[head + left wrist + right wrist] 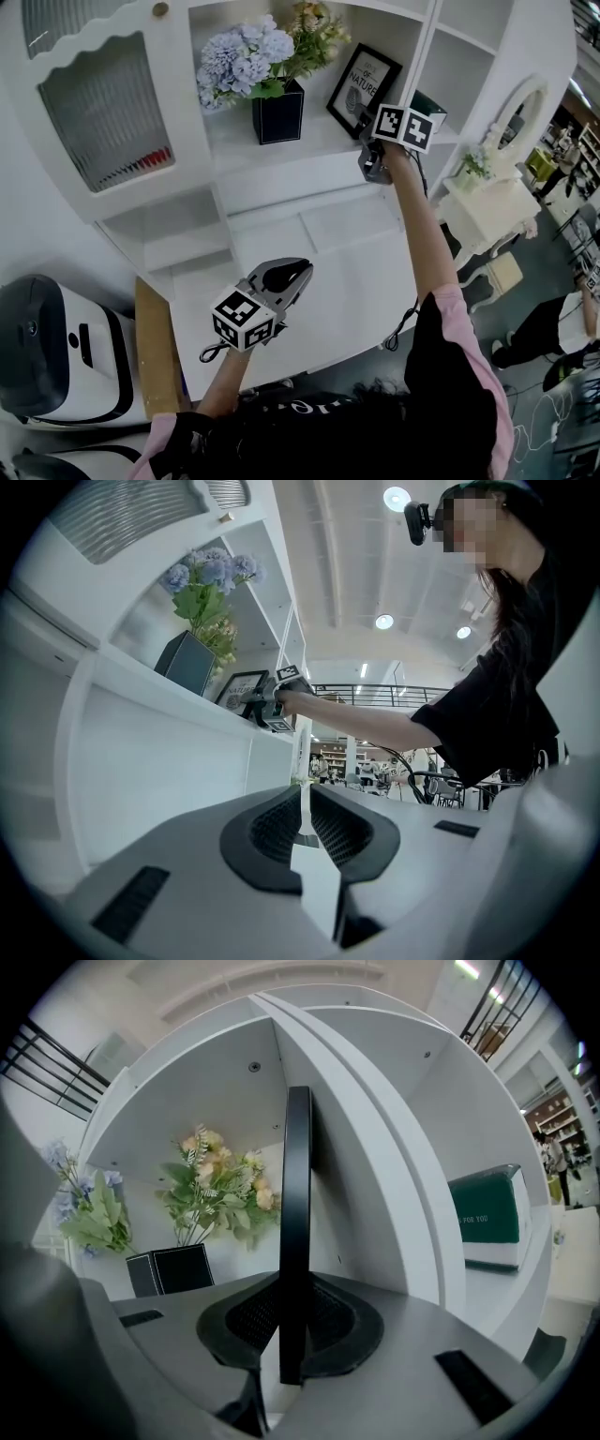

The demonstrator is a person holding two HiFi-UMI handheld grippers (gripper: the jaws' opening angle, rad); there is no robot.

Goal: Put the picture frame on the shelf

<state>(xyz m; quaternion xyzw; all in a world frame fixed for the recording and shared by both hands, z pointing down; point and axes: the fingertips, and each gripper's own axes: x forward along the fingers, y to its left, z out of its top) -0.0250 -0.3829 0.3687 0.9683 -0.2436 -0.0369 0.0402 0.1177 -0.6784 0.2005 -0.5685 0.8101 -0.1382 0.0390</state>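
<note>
The black picture frame (361, 86) stands tilted in the white shelf's (281, 155) open compartment, to the right of a black vase of blue and yellow flowers (278, 111). My right gripper (367, 124) is shut on the frame's lower right edge. In the right gripper view the frame (297, 1194) shows edge-on, upright between the pads of the right gripper (296, 1312). My left gripper (298, 272) hangs lower, over the white counter, shut with nothing in it (305, 803). From the left gripper view the frame (239, 688) sits on the shelf with the right gripper beside it.
A green box (487, 1213) sits in the compartment to the right of the frame. A ribbed-glass cabinet door (108, 108) is on the left. A white machine (56, 347) stands at lower left, a white dresser with a mirror (487, 206) at right, and a person (544, 328) beyond it.
</note>
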